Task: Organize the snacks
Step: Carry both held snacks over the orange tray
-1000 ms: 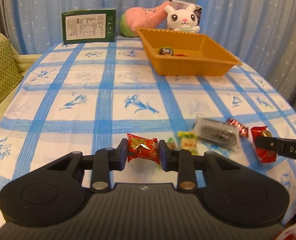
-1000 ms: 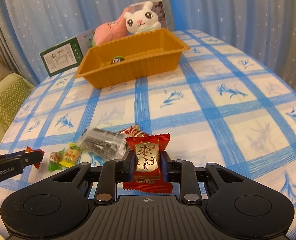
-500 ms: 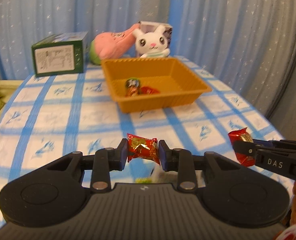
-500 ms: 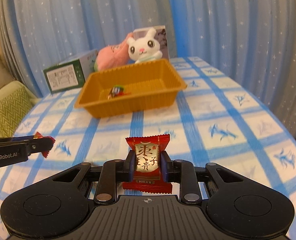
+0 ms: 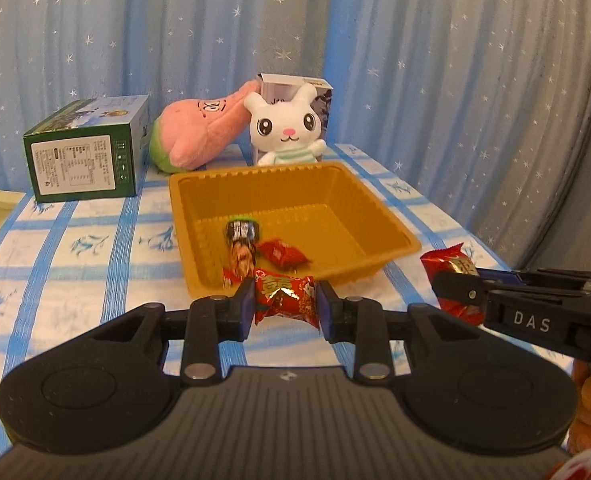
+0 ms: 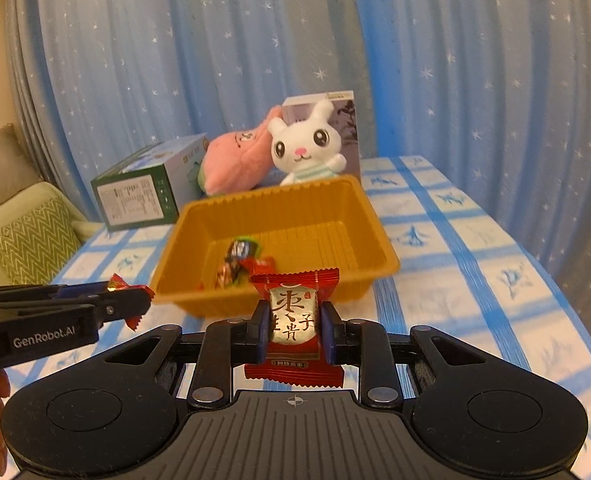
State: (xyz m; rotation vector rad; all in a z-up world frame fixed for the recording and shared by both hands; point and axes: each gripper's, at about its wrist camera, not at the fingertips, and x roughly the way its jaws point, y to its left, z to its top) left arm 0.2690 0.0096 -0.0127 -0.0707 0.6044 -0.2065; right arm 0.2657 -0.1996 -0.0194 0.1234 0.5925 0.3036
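The left hand-held gripper [image 5: 285, 306] is clenched on a crinkled red foil snack packet [image 5: 285, 298], just before the near rim of the orange plastic tray [image 5: 375, 208]. The right hand-held gripper [image 6: 291, 330] grasps a red date candy with gold label [image 6: 293, 324], held in the air before the same rim. Inside the tray lie a dark snack bar [image 5: 240, 246] and a small red candy [image 5: 281, 253] at the near left; its right half is open. The blue checked bench [image 6: 475, 248] lies free to the right.
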